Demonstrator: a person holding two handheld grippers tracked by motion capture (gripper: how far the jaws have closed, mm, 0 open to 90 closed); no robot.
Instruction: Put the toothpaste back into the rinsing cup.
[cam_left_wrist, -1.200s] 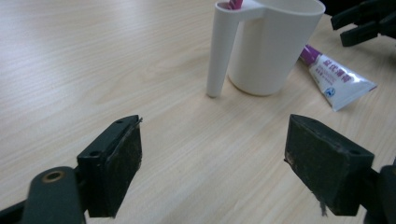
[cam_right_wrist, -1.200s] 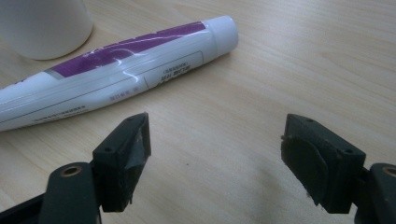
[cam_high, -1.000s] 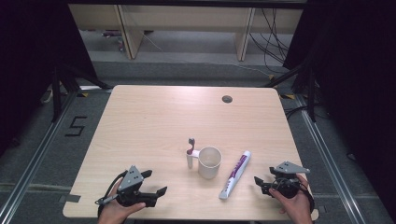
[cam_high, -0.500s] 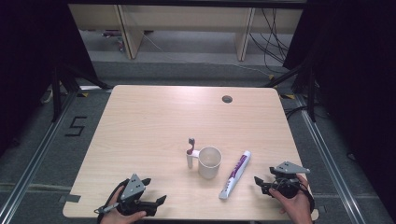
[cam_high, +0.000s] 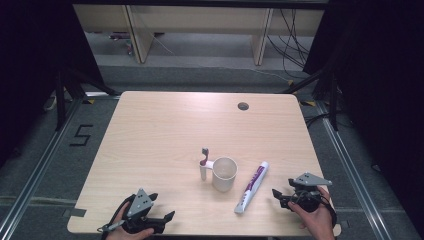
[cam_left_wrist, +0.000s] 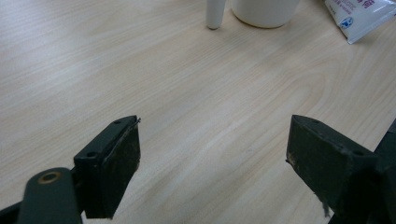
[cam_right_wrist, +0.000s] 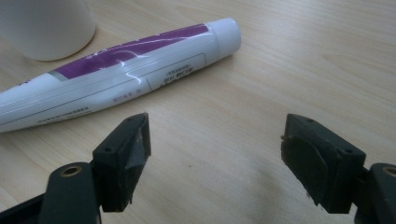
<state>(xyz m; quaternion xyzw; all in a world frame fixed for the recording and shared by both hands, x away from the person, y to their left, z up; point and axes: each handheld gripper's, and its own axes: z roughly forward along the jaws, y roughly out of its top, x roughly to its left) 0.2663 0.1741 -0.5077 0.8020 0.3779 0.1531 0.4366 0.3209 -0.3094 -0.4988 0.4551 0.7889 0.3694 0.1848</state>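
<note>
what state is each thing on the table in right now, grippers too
cup: upright, looks empty
toothbrush: lying beside the cup
toothpaste tube: lying flat, cap on
left gripper: open, holding nothing
right gripper: open, holding nothing

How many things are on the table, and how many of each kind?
Cup: 1
Toothbrush: 1
Toothpaste tube: 1
Total: 3 things lying on the table. The two grippers, left and right, are held in hands and not counted.
</note>
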